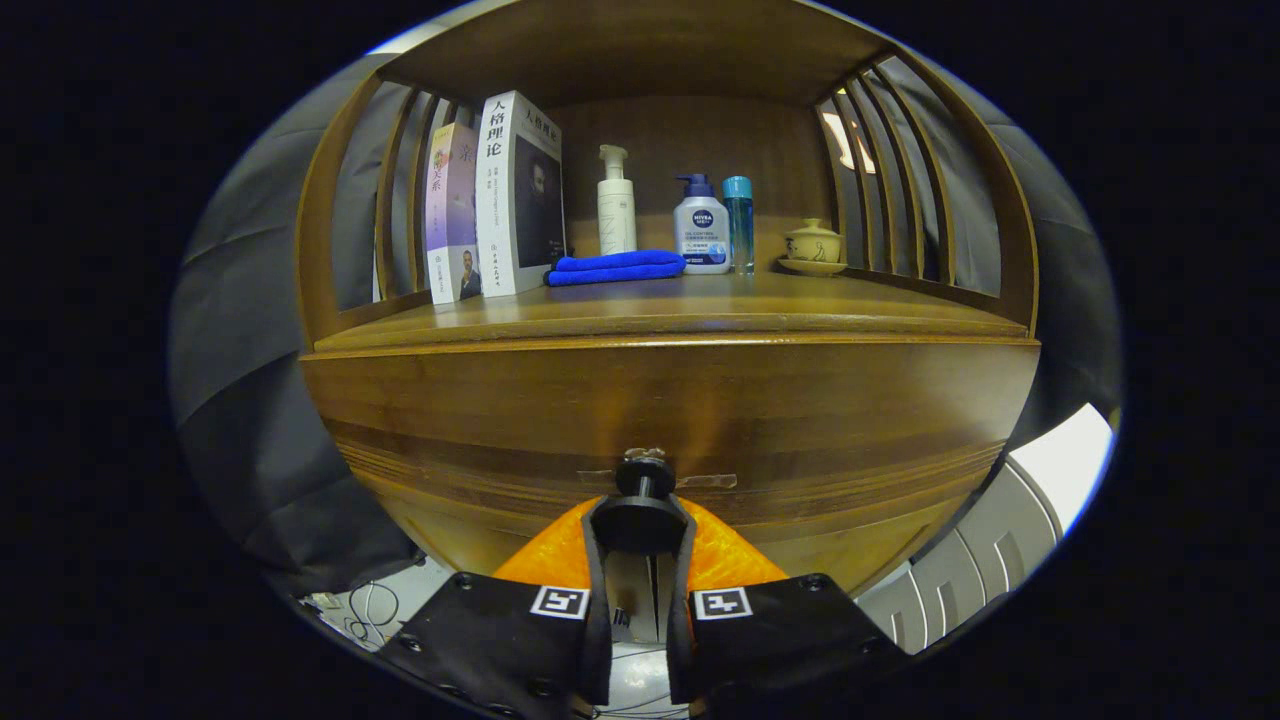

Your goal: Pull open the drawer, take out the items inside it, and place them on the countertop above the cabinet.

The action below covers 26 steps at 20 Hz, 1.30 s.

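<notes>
Pinching the drawer knob (641,520) between both fingertips of my gripper (640,535), I judge it small, hard, round and likely slick, so I'd hold behind its cap. Beyond it the wooden drawer front (670,420) sits closed, probably stiff. Farther up, the countertop (800,305) carries books (495,200), cloth (615,267) and bottles (700,225).

The scene is seen from a single fisheye camera carried on the tool (640,525), aimed forward along its two fingers, which are seen at the bottom centre of the frame closed around the drawer knob (641,512). The lens is held very near the drawer front (660,420), slightly below the level of the worktop (670,305), so the cabinet's open shelf space is viewed from low down across the upper half of the frame.
</notes>
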Available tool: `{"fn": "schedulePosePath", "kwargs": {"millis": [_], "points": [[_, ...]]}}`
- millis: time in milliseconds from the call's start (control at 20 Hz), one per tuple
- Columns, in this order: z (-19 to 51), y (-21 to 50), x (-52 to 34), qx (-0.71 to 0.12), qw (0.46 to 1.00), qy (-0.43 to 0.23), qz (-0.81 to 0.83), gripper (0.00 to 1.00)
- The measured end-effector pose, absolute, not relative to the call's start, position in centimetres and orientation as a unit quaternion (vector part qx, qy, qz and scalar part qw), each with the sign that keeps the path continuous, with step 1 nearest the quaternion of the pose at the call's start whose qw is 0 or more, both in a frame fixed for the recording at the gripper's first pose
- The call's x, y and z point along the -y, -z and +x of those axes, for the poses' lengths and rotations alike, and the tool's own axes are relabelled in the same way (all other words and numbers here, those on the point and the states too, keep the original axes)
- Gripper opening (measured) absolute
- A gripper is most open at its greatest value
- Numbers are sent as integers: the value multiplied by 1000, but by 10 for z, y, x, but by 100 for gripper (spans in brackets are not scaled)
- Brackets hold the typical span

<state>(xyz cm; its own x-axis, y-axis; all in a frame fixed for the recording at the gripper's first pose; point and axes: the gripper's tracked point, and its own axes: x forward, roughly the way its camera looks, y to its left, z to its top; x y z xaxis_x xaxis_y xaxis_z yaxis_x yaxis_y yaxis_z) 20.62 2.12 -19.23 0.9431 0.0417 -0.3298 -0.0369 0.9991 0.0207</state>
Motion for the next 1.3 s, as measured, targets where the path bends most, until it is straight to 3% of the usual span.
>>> {"fn": "schedulePosePath", "kwargs": {"millis": [1300], "points": [[82, 206, -23, -155, 988, -23, -6, 24]]}}
